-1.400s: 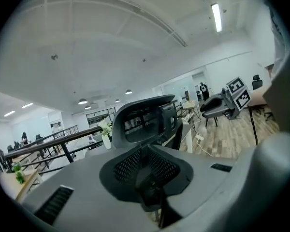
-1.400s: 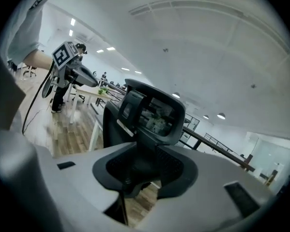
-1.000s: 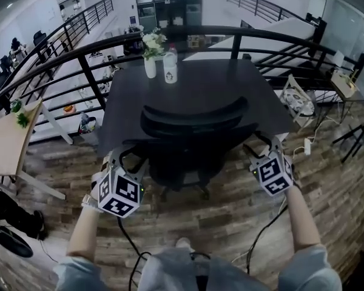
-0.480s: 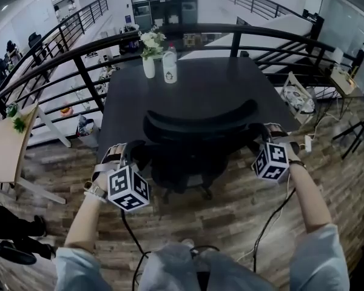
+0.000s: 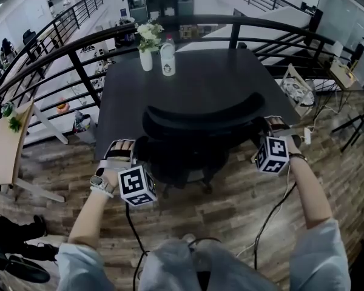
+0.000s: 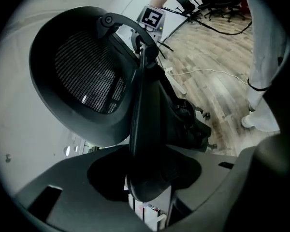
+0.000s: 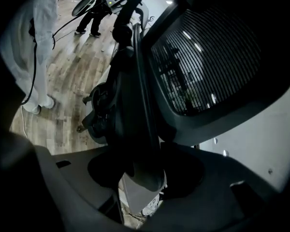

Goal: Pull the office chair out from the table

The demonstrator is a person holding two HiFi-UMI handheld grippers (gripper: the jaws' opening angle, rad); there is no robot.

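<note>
Mara: Both hand-held grippers have dropped and rolled over since a second ago, and they are closing in on the black mesh-backed office chair point(image 5: 197, 123). Where does it stand?

Joss: It is pushed in against the near edge of the dark rectangular table point(image 5: 188, 77), not yet pulled out.

Mara: And the jaws?

Joss: The left gripper point(image 6: 147, 199) has just been opening. Its jaws stand wide with the chair's slim black left armrest point(image 6: 141, 115) between them and a gap showing beside it. The right gripper point(image 7: 144, 190) has just been closing a little around the right armrest point(image 7: 141, 110), yet no pad looks pressed.

Mara: So the step is taking hold.

Joss: It seems so. Next, both should clamp the armrests firmly, then draw back evenly so the chair rolls straight out.
</note>
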